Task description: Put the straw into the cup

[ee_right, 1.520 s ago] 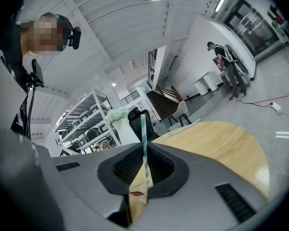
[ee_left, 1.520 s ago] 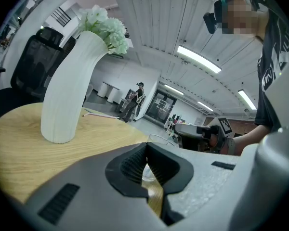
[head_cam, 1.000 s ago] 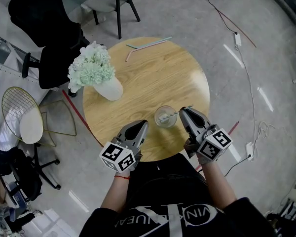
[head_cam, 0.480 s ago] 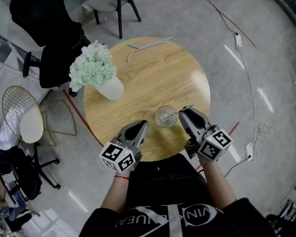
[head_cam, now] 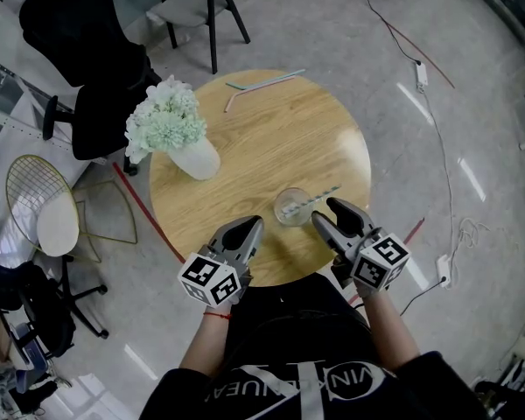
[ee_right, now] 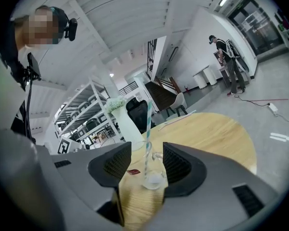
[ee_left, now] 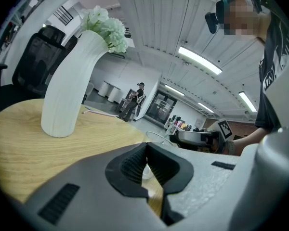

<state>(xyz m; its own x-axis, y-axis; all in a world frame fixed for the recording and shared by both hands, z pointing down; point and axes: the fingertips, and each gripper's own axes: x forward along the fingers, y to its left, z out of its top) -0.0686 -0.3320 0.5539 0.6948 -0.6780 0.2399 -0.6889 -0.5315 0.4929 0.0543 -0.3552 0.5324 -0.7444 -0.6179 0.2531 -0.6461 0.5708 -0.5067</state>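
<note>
A clear glass cup (head_cam: pixel 291 206) stands near the front edge of the round wooden table (head_cam: pixel 271 138). A teal-and-white striped straw (head_cam: pixel 318 197) rests in it and leans toward the right. My right gripper (head_cam: pixel 325 211) is just right of the cup; its jaws have just been opening and now stand open. In the right gripper view the straw (ee_right: pixel 147 129) rises from the cup (ee_right: pixel 152 173) between the pads without touching them. My left gripper (head_cam: pixel 250 224) sits shut and empty to the cup's left, its jaws (ee_left: pixel 145 150) pressed together.
A white vase (head_cam: pixel 192 157) with pale green flowers stands at the table's left. Two or three spare straws (head_cam: pixel 261 80) lie at the far edge. Black chairs (head_cam: pixel 79 51) and a wire chair (head_cam: pixel 37 201) stand left of the table; cables cross the floor at right.
The right gripper's jaws have opened and let go of the straw, which now stands in the cup. The gripper has drawn back slightly. The left gripper has not moved.
</note>
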